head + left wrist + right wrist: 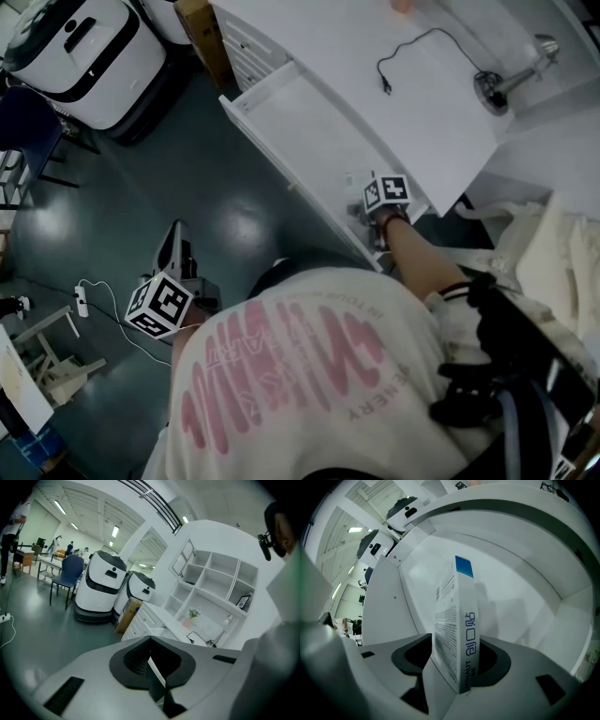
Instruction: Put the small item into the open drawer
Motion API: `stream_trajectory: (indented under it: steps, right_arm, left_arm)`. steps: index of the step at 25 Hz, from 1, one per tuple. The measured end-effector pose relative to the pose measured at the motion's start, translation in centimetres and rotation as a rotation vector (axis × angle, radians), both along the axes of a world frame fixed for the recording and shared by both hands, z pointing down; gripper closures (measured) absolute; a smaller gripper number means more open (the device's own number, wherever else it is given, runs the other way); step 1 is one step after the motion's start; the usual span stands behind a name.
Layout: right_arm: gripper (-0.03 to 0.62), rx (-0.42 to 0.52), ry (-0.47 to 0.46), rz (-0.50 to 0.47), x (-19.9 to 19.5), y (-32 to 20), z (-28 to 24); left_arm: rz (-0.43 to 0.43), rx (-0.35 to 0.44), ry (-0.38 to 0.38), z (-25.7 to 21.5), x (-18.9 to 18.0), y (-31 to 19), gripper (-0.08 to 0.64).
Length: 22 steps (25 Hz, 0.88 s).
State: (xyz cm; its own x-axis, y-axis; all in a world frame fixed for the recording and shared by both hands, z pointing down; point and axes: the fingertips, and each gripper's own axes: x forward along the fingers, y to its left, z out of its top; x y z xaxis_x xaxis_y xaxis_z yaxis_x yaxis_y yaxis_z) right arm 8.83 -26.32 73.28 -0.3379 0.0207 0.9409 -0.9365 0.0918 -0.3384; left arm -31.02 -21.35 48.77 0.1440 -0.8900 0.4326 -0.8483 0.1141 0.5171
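Note:
A small white box (454, 625) with blue print stands on edge inside the open white drawer (525, 573), between the jaws of my right gripper (452, 663). A gap shows beside the left pad, so the jaws stand open around the box. In the head view that gripper's marker cube (386, 192) sits at the near end of the drawer (281, 112); the box is hidden there. My left gripper (173, 239) hangs low over the floor, away from the drawer. Its jaws (154, 665) are shut with nothing in them.
The white desk top (375, 84) carries a black cable (412, 52) and a lamp (511, 80). Two white machines (101, 588) and a cardboard box (126, 616) stand left of the drawers. A power strip (82, 300) lies on the floor.

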Motion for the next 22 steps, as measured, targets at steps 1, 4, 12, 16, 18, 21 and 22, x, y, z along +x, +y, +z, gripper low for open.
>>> stream_trajectory:
  steps: [1, 4, 12, 16, 18, 21, 22]
  right_arm:
    - [0.333, 0.002, 0.004, -0.008, 0.0, -0.1, 0.1]
    - [0.312, 0.011, 0.014, -0.023, 0.1, -0.5, 0.3]
    - [0.29, 0.029, 0.009, -0.037, -0.1, -0.7, 0.5]
    - [0.273, 0.071, 0.004, -0.022, 0.0, -1.3, 0.0]
    - [0.268, 0.083, 0.009, -0.022, 0.2, -1.4, -0.1]
    - [0.259, 0.114, 0.045, -0.044, 0.8, -2.0, -0.3]
    - [0.256, 0.124, 0.055, -0.051, 1.0, -2.2, -0.3]
  left_arm:
    - [-0.007, -0.005, -0.001, 0.1, 0.1, 0.4, 0.531]
    - [-0.028, -0.017, -0.006, 0.1, 0.3, 1.7, 0.531]
    - [-0.092, -0.014, -0.028, -0.6, -0.1, 4.3, 0.531]
    - [-0.107, -0.011, -0.032, -0.8, 0.0, 5.1, 0.531]
    - [-0.114, -0.009, -0.034, -0.9, 0.0, 5.5, 0.531]
    - [-0.12, -0.003, -0.04, -1.2, -0.1, 5.7, 0.531]
    - [-0.122, -0.001, -0.042, -1.3, -0.1, 5.8, 0.531]
